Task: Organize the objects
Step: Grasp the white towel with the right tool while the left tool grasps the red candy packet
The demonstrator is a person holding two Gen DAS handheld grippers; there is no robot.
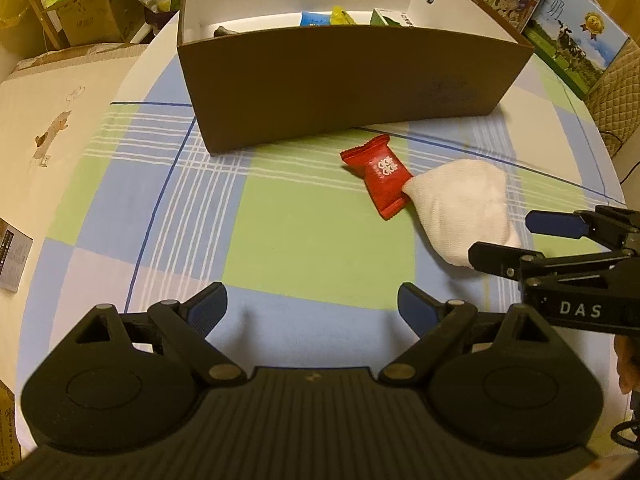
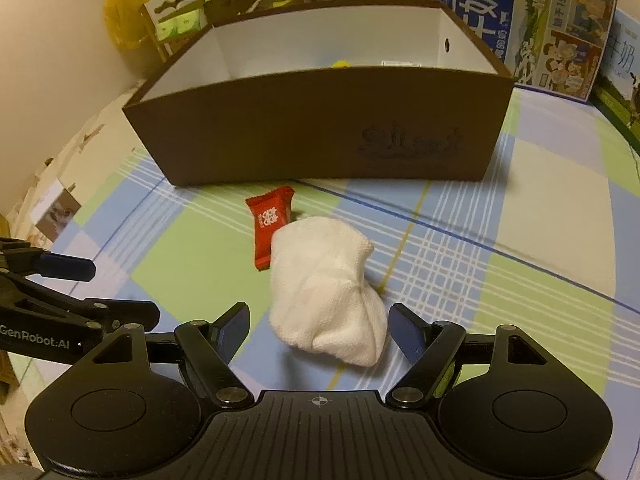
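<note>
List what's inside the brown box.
Over the brown box front wall, the left wrist view shows a blue packet, a yellow wrapper, a green-and-white carton and a dark item. That wall hides the floor and their lower parts.

Box contents: the brown box's (image 1: 320,80) near wall hides most of what lies inside; only blue, yellow and green tops show.
Dark item (image 1: 224,32) in the box: too little visible to identify.
Red packet (image 2: 270,232): near end covered by the white cloth (image 2: 328,292).
Box logo (image 2: 408,146): blurred, unreadable.
Right gripper (image 1: 508,240): cut off by the left view's edge.
</note>
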